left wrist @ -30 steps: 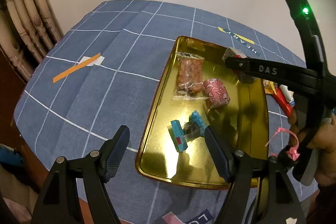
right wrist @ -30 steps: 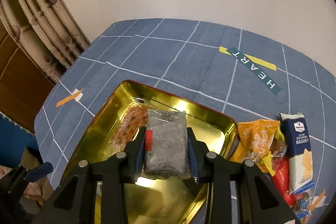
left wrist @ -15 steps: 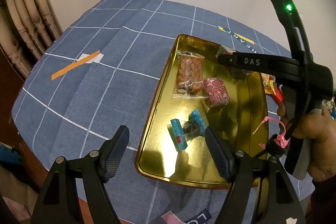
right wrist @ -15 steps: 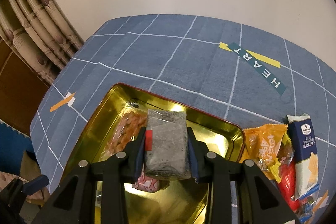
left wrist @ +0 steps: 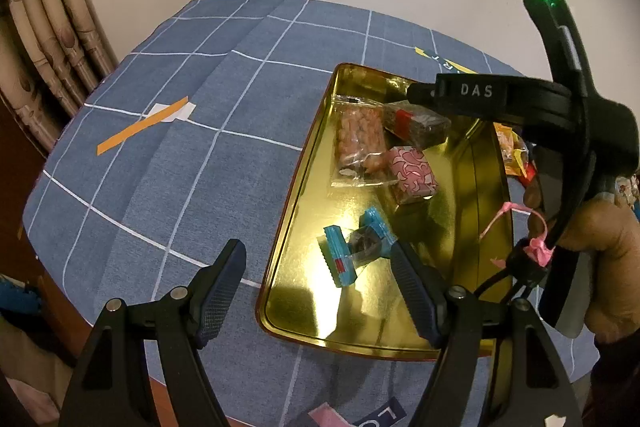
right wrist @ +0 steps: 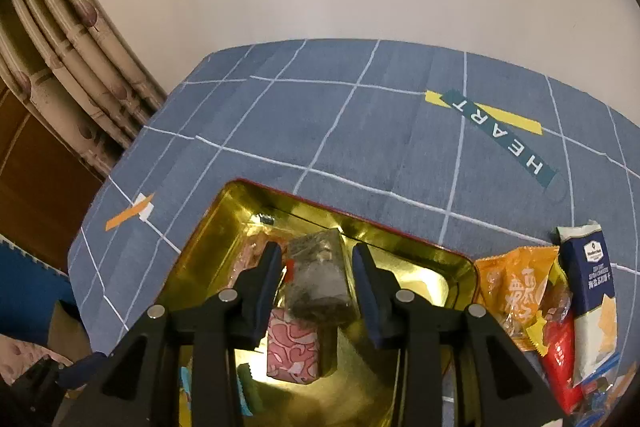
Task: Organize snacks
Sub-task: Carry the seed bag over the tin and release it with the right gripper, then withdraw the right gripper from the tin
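My right claw hangs over the far part of the shallow gold metal tray, and the clear-wrapped bar of dark sesame brittle that it held clamped a moment ago now sits loose between the pads: there is a gap on each side of the wrapper, and the bar has dropped its far end and tilted. So the jaws stand apart and the bar is let go. In the left wrist view it lies in the far end of the tray, leaning on the clear bag of peanuts to its left, with the pink patterned wrapped square just nearer. That is one more snack delivered, I judge; four things are in the tray now, counting the blue-ended clear candy wrapper at the near end. My left claw has kept still, jaws wide and empty, above the tray's near left edge over the blue grid-lined cloth. To the right of the tray a heap waits: an orange snack bag, a navy-and-white cracker packet and a red wrapper. My right claw should lift clear of the bar before going there, or it may drag the wrapper.
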`<state>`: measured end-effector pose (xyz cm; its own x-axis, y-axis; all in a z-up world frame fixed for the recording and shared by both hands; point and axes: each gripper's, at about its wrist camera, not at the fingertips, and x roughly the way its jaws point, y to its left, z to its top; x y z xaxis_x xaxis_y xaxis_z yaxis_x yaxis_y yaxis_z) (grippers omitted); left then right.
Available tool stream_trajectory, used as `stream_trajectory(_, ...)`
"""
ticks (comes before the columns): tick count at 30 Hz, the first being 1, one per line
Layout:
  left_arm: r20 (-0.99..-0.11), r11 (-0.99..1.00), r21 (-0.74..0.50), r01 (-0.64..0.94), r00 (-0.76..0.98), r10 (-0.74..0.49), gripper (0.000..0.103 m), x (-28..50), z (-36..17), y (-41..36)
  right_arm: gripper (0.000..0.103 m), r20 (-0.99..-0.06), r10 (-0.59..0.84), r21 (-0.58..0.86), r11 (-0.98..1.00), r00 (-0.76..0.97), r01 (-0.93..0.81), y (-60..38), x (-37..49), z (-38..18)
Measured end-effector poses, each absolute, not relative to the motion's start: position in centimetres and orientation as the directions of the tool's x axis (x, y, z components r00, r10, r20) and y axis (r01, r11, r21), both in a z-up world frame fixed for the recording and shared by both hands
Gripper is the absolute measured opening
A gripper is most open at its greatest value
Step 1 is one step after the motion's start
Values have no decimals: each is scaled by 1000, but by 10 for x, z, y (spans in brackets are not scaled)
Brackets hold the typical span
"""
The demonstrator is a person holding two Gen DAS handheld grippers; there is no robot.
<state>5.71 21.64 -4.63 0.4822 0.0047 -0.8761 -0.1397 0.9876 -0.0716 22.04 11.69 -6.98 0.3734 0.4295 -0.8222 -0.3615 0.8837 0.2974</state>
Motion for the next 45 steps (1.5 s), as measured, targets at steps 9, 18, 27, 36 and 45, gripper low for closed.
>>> stream_trajectory(9,-876,989,-61,-132,483,11,71,56,-46,214,37,-775,490,345,857,398,-382,109,200,-55)
stream_trajectory(18,-874,992,-41,-123,486,24,71,55,-46,208,37,-709,537,375,836,457,-401,73,154,-41)
stream_trajectory(27,-869,994,-8,-106,492,46,72,53,-46,198,37,-677,477,334,878,560,-344,-25,94,-45)
stream_trajectory(36,-853,996,71,-61,513,93,72,47,-47,177,37,-695,380,330,923,610,-199,-112,80,-62)
stream_trajectory(45,-843,995,97,-28,530,97,73,41,-44,162,37,-672,463,316,885,578,-342,-89,98,-51)
